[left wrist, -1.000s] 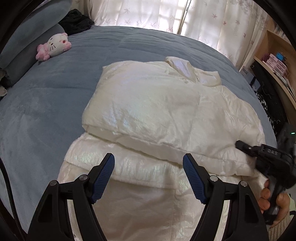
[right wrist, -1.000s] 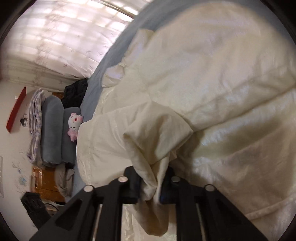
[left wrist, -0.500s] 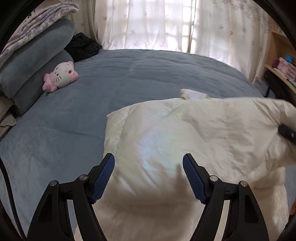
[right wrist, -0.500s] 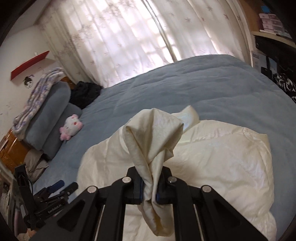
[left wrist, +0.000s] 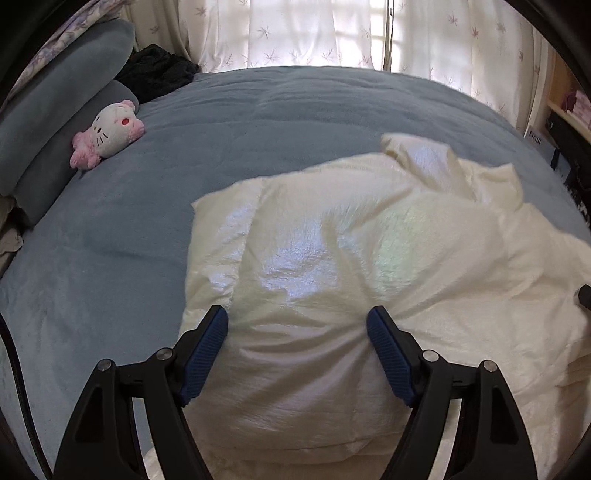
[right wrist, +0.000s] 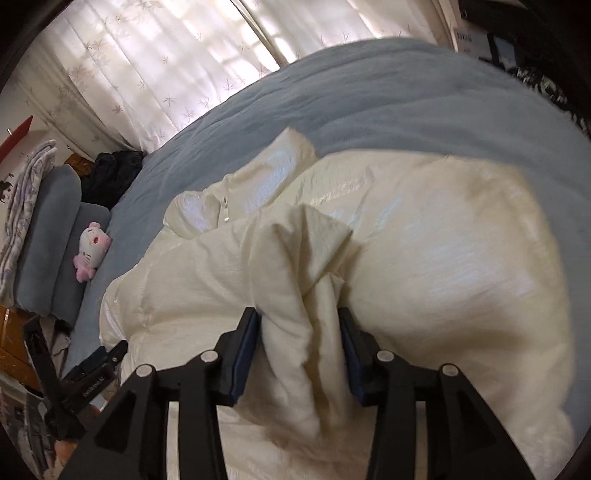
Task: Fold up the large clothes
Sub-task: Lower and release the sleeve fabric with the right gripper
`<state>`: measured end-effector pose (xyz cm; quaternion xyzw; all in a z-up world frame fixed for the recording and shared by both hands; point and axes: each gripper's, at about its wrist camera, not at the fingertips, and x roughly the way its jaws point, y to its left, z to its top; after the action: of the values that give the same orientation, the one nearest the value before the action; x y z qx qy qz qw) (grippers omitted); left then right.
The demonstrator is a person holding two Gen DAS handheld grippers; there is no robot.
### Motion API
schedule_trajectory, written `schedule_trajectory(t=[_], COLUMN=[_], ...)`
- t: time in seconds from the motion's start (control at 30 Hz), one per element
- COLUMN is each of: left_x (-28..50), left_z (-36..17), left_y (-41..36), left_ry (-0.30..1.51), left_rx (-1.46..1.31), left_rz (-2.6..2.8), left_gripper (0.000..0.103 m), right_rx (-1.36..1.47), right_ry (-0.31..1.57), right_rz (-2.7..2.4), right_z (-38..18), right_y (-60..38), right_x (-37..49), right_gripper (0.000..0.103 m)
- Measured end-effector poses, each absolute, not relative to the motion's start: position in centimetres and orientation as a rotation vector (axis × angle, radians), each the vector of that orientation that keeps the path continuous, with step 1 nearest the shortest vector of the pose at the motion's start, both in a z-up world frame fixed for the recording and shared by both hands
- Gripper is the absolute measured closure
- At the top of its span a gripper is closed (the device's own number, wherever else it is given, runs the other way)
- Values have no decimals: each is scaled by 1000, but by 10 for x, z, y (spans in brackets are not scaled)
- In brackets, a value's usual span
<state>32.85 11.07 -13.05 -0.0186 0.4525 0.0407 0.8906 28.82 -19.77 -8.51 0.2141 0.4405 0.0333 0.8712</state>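
A large cream puffy jacket [left wrist: 351,266] lies folded over itself on the blue-grey bed [left wrist: 258,122]; its collar points toward the window. My left gripper [left wrist: 297,321] is open, its blue pads pressing down on the near part of the jacket. My right gripper [right wrist: 301,328] has its jaws partly apart with a bunched fold of the jacket [right wrist: 424,266] still between the pads, low over the garment. The left gripper also shows at the lower left of the right wrist view [right wrist: 92,373].
A pink-and-white plush toy [left wrist: 109,134] lies by the grey pillows [left wrist: 55,118] at the left. A dark garment [left wrist: 155,74] sits at the bed's far corner. Curtains [left wrist: 314,33] hang behind. Shelves [left wrist: 569,110] stand to the right.
My right gripper carried the pinched fold across the jacket and lowered it, and its jaws have widened. My left gripper moved forward onto the jacket.
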Motion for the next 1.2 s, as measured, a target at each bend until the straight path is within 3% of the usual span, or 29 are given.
schedule_trajectory(t=[0.17,0.2,0.27,0.3,0.33,0.6,0.67,0.83,1.03,1.2], left_x=[320,320,324,329,333,373,383,398,402,402], left_z=[-94,-89,-81,-80,-80,-118,-130,-151,-162,-157], left_y=[108,106,98,93,88,63,66,87,100,98], left_ry=[853,841,818,815,816,849,849,853,868,898], left_rx=[-65,-67,-69,-66,-64,-50,-24,8,-33,-22], left_rz=[58,52,39,36,36,58,83,99,94,100], left_gripper=[26,26,26,26,26,26,26,24,22,22], right_rx=[403,404,429,449,453,234,190,122,110,132], right_ry=[775,739,718,725,733,783,786,781,802,927], right_rz=[80,105,156,199,219,174,135,49,24,54], right_z=[-47,-41,-37,-39,-41,-82,-92,-112,-118,-124], right_y=[-182,-176,-166,-157,-149,-93,-98,-129,-135,-136], right_x=[274,272,278,286,292,336,342,345,346,355], right_gripper=[53,47,28,6,0,1,5,37,37,35])
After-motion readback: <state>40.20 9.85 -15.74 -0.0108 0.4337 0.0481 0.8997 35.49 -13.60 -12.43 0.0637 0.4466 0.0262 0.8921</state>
